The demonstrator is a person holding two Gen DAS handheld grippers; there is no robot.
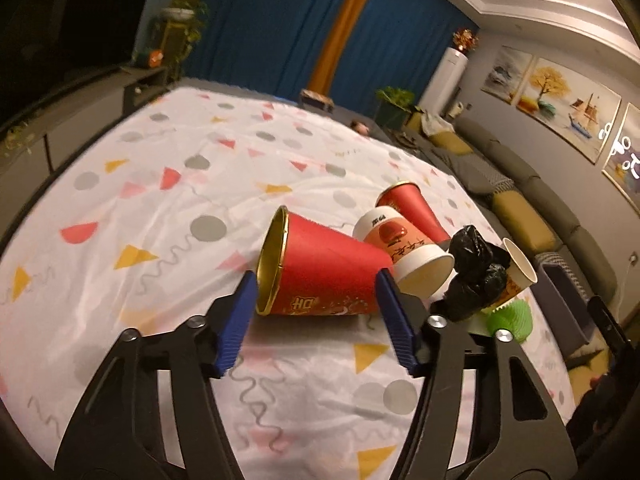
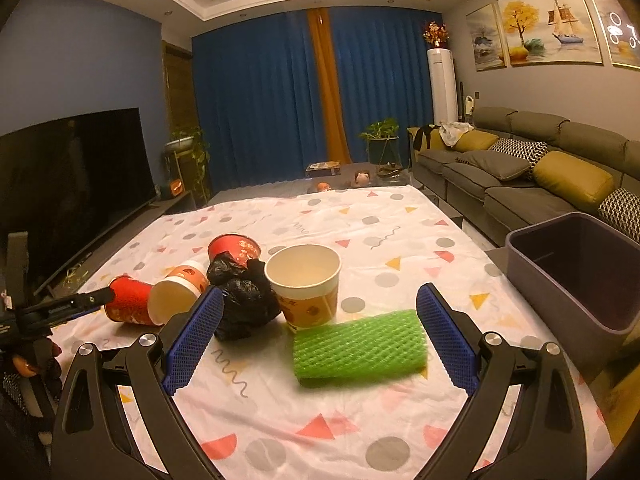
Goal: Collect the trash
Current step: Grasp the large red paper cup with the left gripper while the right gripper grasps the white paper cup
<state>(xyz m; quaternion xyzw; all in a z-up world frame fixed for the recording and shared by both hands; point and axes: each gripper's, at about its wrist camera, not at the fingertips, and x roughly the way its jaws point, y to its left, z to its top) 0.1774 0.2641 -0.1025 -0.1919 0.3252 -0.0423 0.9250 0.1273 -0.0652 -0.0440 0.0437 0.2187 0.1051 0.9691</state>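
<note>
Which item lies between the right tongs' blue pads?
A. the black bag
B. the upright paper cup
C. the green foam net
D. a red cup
C: in the right wrist view the green foam net lies on the cloth between the open right tongs, touching neither pad; the black bag and the upright cup sit farther ahead.

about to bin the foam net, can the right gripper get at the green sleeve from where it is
Probably yes. The right gripper is open, and the green foam sleeve lies flat on the cloth right between its fingers with nothing on top. The upright paper cup stands close behind it and could get nudged.
</note>
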